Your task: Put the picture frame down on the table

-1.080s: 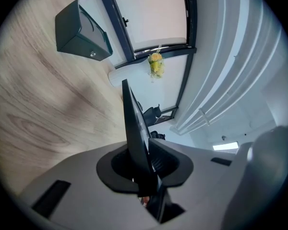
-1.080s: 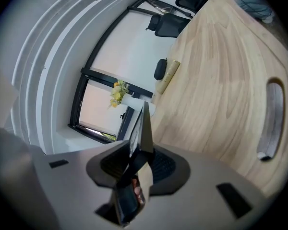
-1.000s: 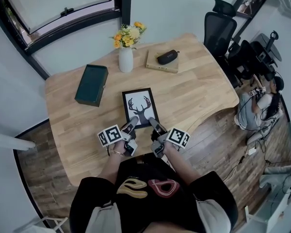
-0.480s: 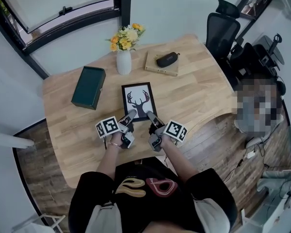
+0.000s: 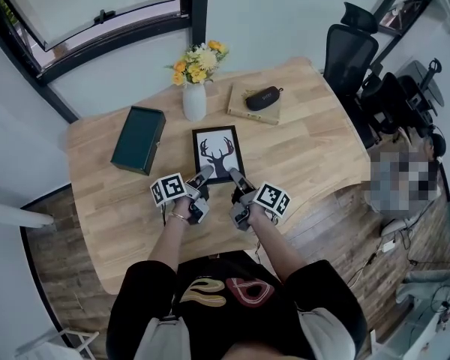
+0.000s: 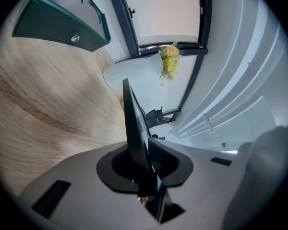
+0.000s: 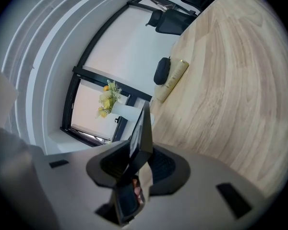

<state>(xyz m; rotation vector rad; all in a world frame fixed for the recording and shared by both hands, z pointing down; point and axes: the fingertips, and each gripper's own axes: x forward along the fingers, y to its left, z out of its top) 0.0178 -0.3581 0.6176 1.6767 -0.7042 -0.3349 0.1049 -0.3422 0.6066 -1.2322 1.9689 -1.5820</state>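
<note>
The picture frame (image 5: 218, 153), black-edged with a deer-antler print, lies nearly flat over the middle of the wooden table (image 5: 307, 148). My left gripper (image 5: 202, 177) is shut on its near left corner and my right gripper (image 5: 237, 178) on its near right corner. In the left gripper view the frame (image 6: 133, 123) runs edge-on out of the left gripper (image 6: 145, 163), clamped between the pads. The right gripper view shows the same frame edge (image 7: 144, 131) pinched in the right gripper (image 7: 138, 161). I cannot tell whether the frame's far edge touches the table.
A dark green box (image 5: 138, 139) lies to the left of the frame. Behind it stand a white vase of yellow flowers (image 5: 194, 96) and a book with a black case (image 5: 255, 102). An office chair (image 5: 350, 51) stands off the table's far right corner.
Both grippers have carried the frame away from the person, farther in over the table, with their hold unchanged.
</note>
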